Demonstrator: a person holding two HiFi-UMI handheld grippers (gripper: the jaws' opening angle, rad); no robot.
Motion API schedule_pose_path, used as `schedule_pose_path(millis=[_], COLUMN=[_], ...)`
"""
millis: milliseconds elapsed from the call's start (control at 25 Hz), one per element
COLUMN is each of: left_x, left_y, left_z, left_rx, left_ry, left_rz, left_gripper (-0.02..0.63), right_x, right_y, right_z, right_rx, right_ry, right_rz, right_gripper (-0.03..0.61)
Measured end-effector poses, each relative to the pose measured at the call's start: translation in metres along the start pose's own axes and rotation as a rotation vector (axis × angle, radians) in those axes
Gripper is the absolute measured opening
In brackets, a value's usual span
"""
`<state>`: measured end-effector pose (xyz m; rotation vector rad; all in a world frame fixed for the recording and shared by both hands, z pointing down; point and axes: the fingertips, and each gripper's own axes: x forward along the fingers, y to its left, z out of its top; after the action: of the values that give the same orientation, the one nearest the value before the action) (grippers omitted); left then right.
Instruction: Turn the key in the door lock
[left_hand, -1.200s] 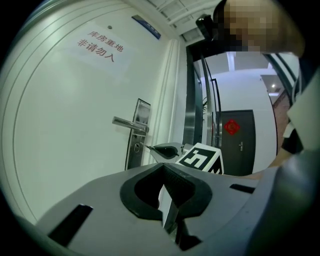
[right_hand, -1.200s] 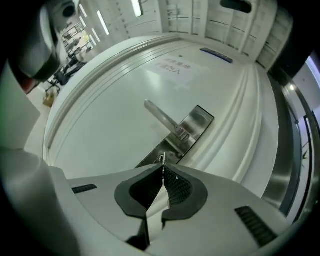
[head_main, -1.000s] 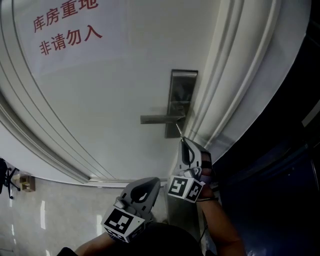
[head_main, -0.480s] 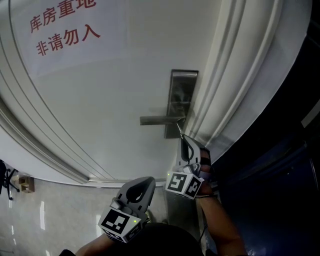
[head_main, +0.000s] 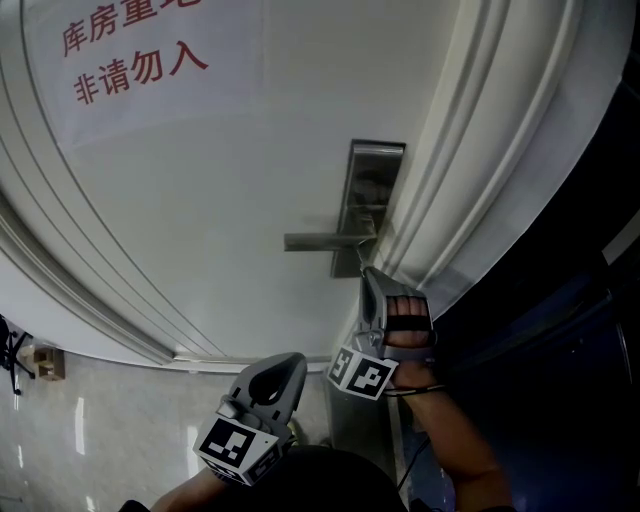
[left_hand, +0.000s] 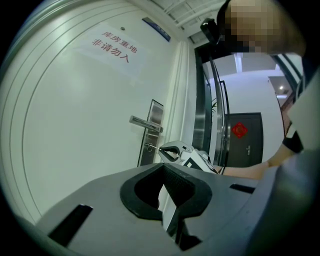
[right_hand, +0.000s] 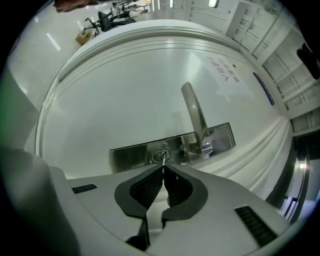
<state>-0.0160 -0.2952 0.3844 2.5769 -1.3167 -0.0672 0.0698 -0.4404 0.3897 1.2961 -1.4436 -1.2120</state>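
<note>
A steel lock plate (head_main: 366, 200) with a lever handle (head_main: 322, 241) sits on the white door (head_main: 220, 180). My right gripper (head_main: 365, 270) is pressed up to the plate just below the handle. In the right gripper view its jaws are shut on the small key (right_hand: 163, 160), which sits in the round keyhole (right_hand: 161, 155) beside the lever handle (right_hand: 195, 116). My left gripper (head_main: 291, 360) hangs low and away from the door, shut on nothing. From the left gripper view, the right gripper (left_hand: 170, 149) meets the lock plate (left_hand: 150, 131) at the key (left_hand: 152, 147).
A paper notice with red characters (head_main: 132, 58) is stuck high on the door. The moulded door frame (head_main: 475, 150) runs right of the lock, with dark panels (head_main: 570, 300) beyond. Tiled floor (head_main: 100, 420) lies below. A dark door with a red ornament (left_hand: 240, 131) stands down the corridor.
The right gripper has rolled about the key's axis: its marker cube swung lower left and the gloved hand now shows on top. The left gripper sank slightly.
</note>
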Motion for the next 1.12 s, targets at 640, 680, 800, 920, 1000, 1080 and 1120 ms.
schedule_pose_path(millis=[640,680,800,920,1000,1080,1120], left_x=[-0.005,-0.004,0.0,0.006,0.009,0.011,0.011], left_y=[0.033,0.035,0.04,0.047,0.051,0.055,0.058], left_z=[-0.005,-0.006,-0.011,-0.012,-0.014,-0.014,-0.014], left_rx=[-0.029,-0.037,-0.045,-0.048,-0.049,-0.057,-0.061], left_ry=[-0.01,-0.007,0.008,0.012,0.021,0.029,0.032], left_rz=[0.039,0.035,0.02,0.007,-0.002,-0.008,-0.01], left_gripper=[0.003,0.003,0.003,0.003,0.003,0.003,0.003], right_x=[0.003,0.003,0.008,0.015,0.02,0.025,0.028], right_y=[-0.006,-0.005,-0.001,-0.002,-0.001,0.0,0.0], right_z=[0.005,0.006,0.011,0.015,0.016,0.017,0.017], right_rx=[-0.055,-0.085,-0.194,-0.246,-0.247,-0.24,-0.237], right_ry=[0.181,0.187,0.181,0.17,0.172,0.174,0.173], right_rz=[0.073,0.066,0.055,0.049,0.048,0.044,0.042], right_gripper=[0.02,0.02,0.021,0.02,0.02,0.02,0.02])
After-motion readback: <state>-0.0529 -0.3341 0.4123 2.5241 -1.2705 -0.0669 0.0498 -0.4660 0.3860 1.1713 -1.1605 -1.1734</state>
